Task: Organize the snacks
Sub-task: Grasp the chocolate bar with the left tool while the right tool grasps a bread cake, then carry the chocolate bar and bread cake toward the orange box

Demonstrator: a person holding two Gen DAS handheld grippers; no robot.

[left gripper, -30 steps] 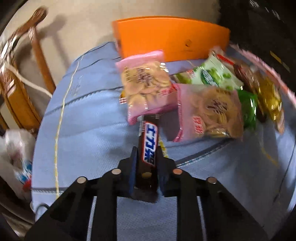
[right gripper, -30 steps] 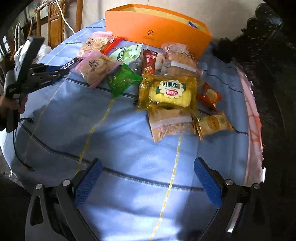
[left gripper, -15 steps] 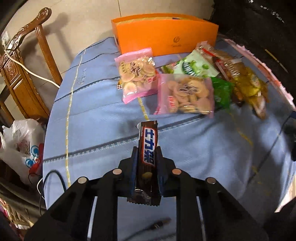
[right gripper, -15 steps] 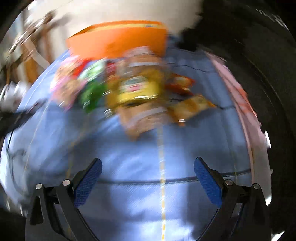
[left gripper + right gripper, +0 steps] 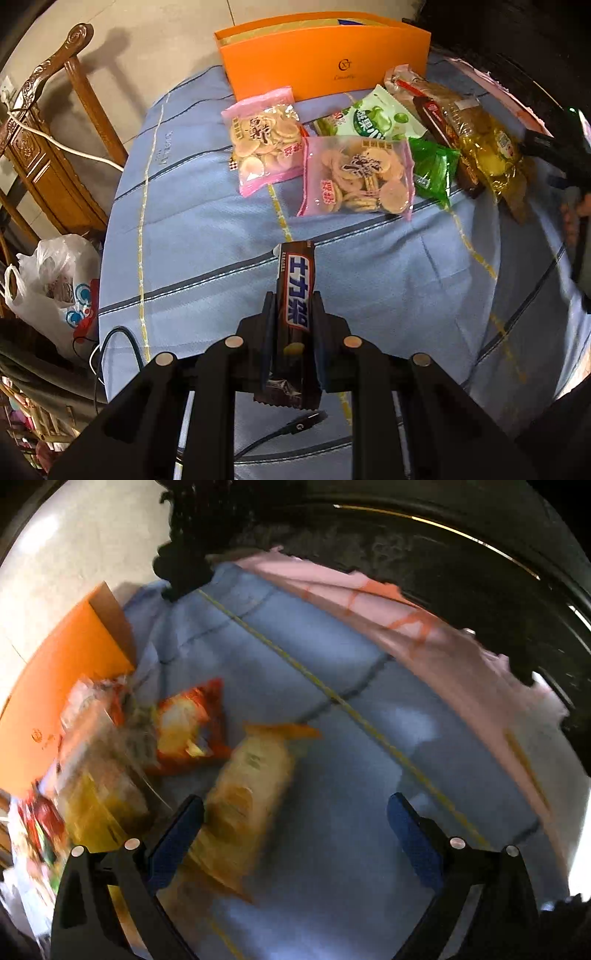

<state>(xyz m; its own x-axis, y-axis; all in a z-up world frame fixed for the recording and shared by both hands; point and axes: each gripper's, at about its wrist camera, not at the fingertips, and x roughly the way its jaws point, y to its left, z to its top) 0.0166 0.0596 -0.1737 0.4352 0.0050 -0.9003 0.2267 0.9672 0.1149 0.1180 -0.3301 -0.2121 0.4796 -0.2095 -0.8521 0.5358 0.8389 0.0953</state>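
My left gripper (image 5: 293,306) is shut on a brown chocolate bar (image 5: 295,291) and holds it above the blue tablecloth (image 5: 192,236). Beyond it lie two pink cracker bags (image 5: 264,138) (image 5: 358,173), a white-green candy bag (image 5: 384,118), a green packet (image 5: 432,170) and yellow packs (image 5: 487,155). An open orange box (image 5: 325,55) stands at the far edge. My right gripper (image 5: 295,834) is open and empty, low over the cloth, with a tan snack packet (image 5: 247,801) by its left finger and a red-orange packet (image 5: 192,727) beyond. The right view is blurred.
A carved wooden chair (image 5: 48,122) with a white cable stands left of the table. A white plastic bag (image 5: 51,284) sits on the floor at the left. A pink cloth (image 5: 424,638) and dark furniture border the table's right side. A black cable (image 5: 291,430) lies near the front edge.
My left gripper has pulled back and up from the snack pile with the chocolate bar. My right gripper has swung right and down toward the tan and red packets.
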